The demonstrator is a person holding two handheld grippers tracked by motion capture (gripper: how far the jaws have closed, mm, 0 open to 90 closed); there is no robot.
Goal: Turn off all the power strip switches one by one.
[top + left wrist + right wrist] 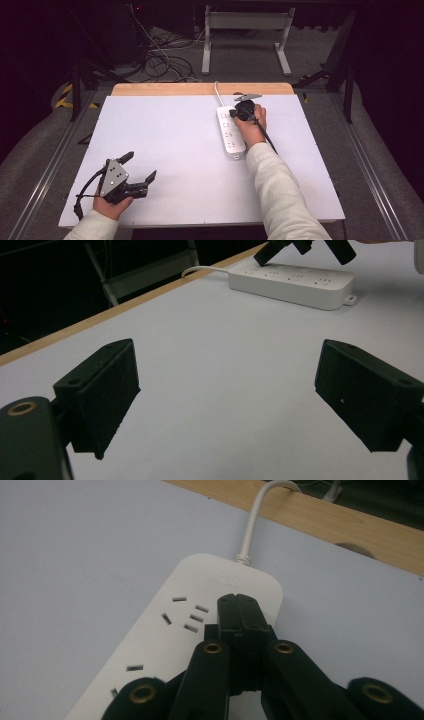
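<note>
I take the white power strip as my landmark: it lies flat on the white table, right of the middle, its length running from the far edge toward me. Its white cord leaves the far end and curves over the wooden strip along the table's back edge. In my right gripper view the strip's socket slots face up and a faint embossed logo sits near the cord end.

My right gripper is over the far end of the power strip, held in my right hand, with a white sleeve trailing back from it. Its jaws are pressed together with nothing between them; in the right gripper view the joined tips sit just over the strip's top face beside the farthest group of slots. I cannot tell whether the tips touch the plastic.

My left gripper is well apart from the power strip, near the table's front left corner, held in my left hand. Its jaws stand spread wide and empty; in the left gripper view bare table shows between them, with the strip far off at upper right.

Beyond the table, a tangle of cables lies on the floor by a white metal frame.
</note>
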